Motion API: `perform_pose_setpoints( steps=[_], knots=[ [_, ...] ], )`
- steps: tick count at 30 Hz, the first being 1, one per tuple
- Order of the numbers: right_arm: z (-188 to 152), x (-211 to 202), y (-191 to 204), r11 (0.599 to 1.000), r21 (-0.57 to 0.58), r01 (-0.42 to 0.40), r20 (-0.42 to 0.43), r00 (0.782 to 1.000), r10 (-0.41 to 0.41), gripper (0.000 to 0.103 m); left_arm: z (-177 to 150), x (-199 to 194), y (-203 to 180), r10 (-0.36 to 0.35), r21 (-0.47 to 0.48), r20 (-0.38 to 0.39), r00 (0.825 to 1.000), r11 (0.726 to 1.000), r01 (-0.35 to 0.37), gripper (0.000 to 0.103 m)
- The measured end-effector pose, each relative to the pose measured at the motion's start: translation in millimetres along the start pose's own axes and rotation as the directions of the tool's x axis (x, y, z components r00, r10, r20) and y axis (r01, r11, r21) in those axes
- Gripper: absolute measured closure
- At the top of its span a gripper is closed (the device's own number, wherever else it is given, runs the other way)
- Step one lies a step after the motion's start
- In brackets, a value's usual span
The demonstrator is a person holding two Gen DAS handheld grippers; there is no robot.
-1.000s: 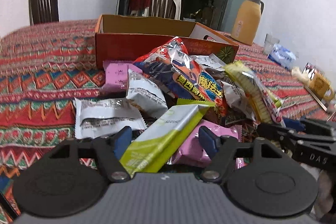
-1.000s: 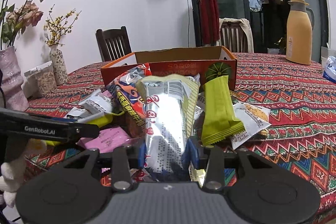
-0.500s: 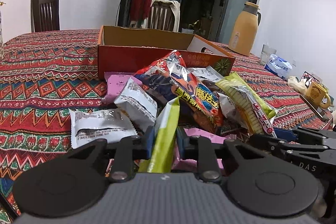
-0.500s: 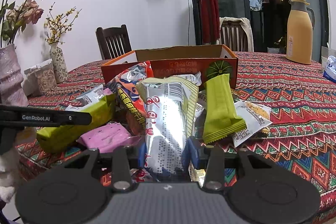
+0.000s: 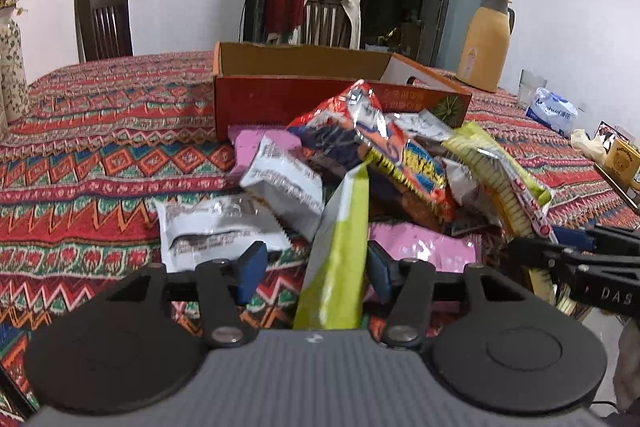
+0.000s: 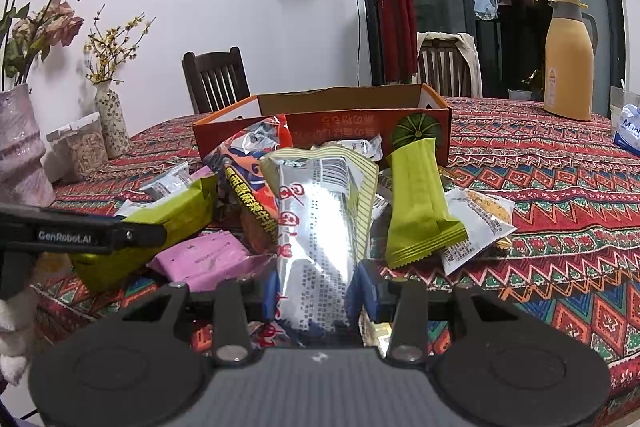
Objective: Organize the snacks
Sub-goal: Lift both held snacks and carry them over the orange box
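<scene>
A pile of snack packets (image 5: 384, 163) lies on the patterned tablecloth in front of an open orange cardboard box (image 5: 280, 99). My left gripper (image 5: 314, 269) is open; a green and white packet (image 5: 340, 255) stands between its jaws, near the right finger and apart from the left one. My right gripper (image 6: 318, 291) is shut on a long silver packet with red print (image 6: 316, 223), held over the near edge of the pile. The green packet (image 6: 160, 223) and left gripper show at the left of the right wrist view. The box (image 6: 360, 115) stands behind the pile.
A yellow thermos (image 6: 568, 63) stands at the back right. Vases with flowers (image 6: 20, 143) and a clear container (image 6: 80, 147) stand at the left. A tissue pack (image 5: 552, 111) and a mug (image 5: 624, 163) lie to the right. Chairs stand behind the table.
My left gripper closed on the green packet and tipped it upright, then opened its jaws again. My right gripper has kept its hold on the silver packet without moving.
</scene>
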State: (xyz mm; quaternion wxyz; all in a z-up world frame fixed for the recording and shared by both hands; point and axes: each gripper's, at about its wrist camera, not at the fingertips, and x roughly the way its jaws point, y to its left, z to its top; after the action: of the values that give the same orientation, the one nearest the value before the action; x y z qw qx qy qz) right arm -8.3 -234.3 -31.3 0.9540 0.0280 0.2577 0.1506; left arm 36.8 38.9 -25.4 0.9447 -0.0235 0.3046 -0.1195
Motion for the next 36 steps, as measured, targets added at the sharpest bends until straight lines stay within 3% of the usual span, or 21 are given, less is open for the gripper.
perform_pose_setpoints(
  steps=[3, 6, 7, 12, 25, 36],
  knots=[
    [-0.6, 1.3, 1.5, 1.0, -0.001, -0.001, -0.004, 1.0, 0.001, 0.063, -3.9, 2.8, 3.9, -0.013, -0.025, -0.012, 1.0, 1.0, 0.013, 0.047],
    [-0.9, 1.4, 3.3, 1.0, -0.006, 0.0, -0.005, 1.0, 0.0, 0.063, -7.2, 4.9, 3.7, -0.037, -0.042, -0.016, 0.999, 0.998, 0.036, 0.069],
    [-1.0, 1.2, 3.4, 1.0, -0.006, 0.001, -0.005, 1.0, -0.001, 0.063, -7.7, 5.1, 3.1, -0.046, -0.042, -0.021, 0.999, 0.998, 0.045, 0.081],
    [-1.0, -0.1, 4.2, 1.0, -0.007, 0.004, -0.005, 1.0, -0.004, 0.063, -8.8, -0.2, -0.8, -0.034, -0.034, 0.001, 0.999, 0.999, 0.034, 0.083],
    [6.6, -4.6, 6.2, 1.0, -0.021, 0.011, 0.02, 1.0, -0.01, 0.063, 11.2, -34.2, -23.7, -0.023, 0.027, 0.149, 0.989, 0.999, 0.019, 0.083],
    [66.3, 6.7, 3.4, 0.998, -0.057, 0.026, 0.113, 0.993, -0.019, 0.063, 69.6, -31.4, -41.7, -0.002, -0.003, 0.267, 0.964, 1.0, 0.003, 0.083]
  ],
)
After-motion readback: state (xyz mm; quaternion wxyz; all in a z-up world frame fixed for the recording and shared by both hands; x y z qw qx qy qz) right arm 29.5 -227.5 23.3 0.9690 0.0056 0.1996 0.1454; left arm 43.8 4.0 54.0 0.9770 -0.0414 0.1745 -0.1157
